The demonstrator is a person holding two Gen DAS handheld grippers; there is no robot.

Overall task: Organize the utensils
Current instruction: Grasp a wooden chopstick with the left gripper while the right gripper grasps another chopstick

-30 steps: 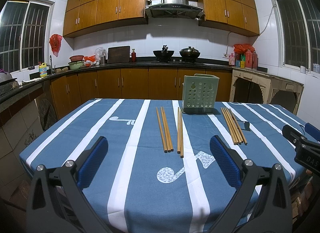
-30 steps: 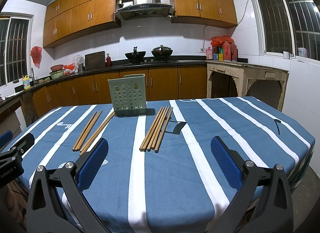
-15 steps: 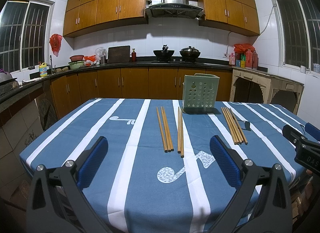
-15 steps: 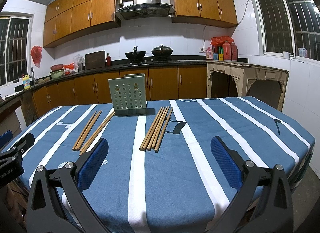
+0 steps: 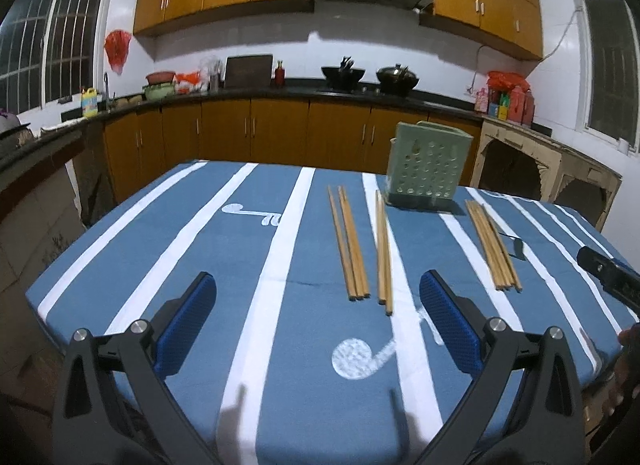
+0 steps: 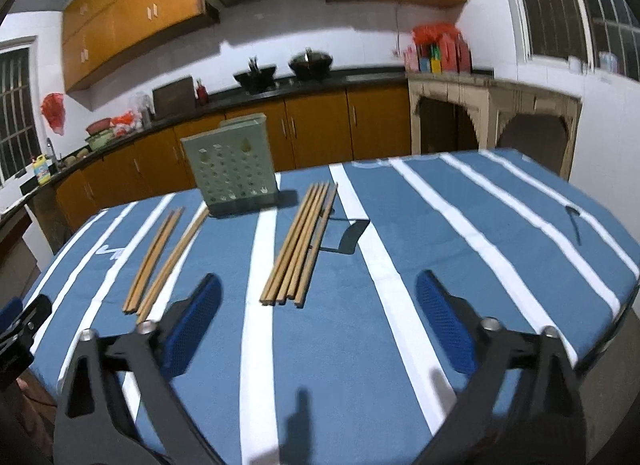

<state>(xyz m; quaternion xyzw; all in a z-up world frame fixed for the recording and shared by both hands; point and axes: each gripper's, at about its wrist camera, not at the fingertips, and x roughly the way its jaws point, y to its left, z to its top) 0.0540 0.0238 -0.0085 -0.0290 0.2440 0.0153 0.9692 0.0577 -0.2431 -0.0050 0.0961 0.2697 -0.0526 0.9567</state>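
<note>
Three groups of wooden chopsticks lie on the blue striped tablecloth: a left bundle [image 5: 350, 243], a middle pair [image 5: 383, 253] and a right bundle [image 5: 493, 245], whose near ends show in the right wrist view [image 6: 300, 243]. A green perforated utensil holder [image 5: 426, 169] stands upright behind them, seen also from the right [image 6: 234, 169]. My left gripper [image 5: 318, 319] hovers open over the near table, short of the chopsticks. My right gripper [image 6: 318, 319] is just short of the right bundle; its jaws are closing, with nothing between them.
The table [image 5: 160, 249] fills both views, with its edges dropping off left and right. Kitchen counters and cabinets [image 5: 280, 133] run behind it with woks and bottles. The other gripper's tip shows at the right edge [image 5: 608, 275] of the left wrist view.
Both grippers have moved forward over the table toward the chopsticks and tilted down; both views have rolled slightly. The right gripper's pads stand slightly narrower than before.
</note>
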